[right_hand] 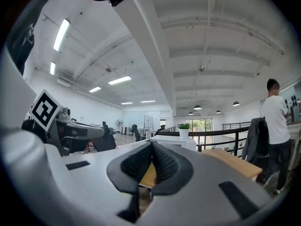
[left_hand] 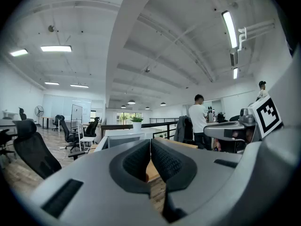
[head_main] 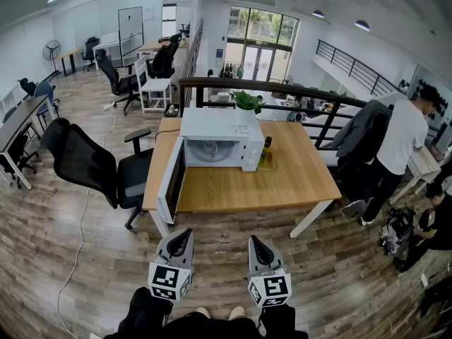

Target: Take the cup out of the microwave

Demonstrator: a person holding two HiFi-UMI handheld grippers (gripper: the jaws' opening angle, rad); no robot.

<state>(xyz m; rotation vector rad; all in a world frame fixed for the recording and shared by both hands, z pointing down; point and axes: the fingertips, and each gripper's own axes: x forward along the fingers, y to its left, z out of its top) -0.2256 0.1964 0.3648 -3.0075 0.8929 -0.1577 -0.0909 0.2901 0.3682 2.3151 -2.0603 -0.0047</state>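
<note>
A white microwave (head_main: 219, 136) stands on a wooden table (head_main: 282, 182) ahead of me, and its door (head_main: 171, 182) hangs open to the left. The cavity looks pale inside and I cannot make out a cup from here. My left gripper (head_main: 179, 237) and right gripper (head_main: 255, 241) are side by side low in the head view, well short of the table, both pointing at it. Both are shut with nothing between their pads. The left gripper view shows its pads (left_hand: 150, 142) meeting, with the microwave (left_hand: 120, 138) far beyond. In the right gripper view the pads (right_hand: 152, 144) also touch.
A dark bottle (head_main: 265, 150) stands just right of the microwave, and a potted plant (head_main: 247, 101) sits behind it. A black office chair (head_main: 85, 164) is left of the table. A person (head_main: 395, 147) stands at the right by a dark railing (head_main: 282, 90).
</note>
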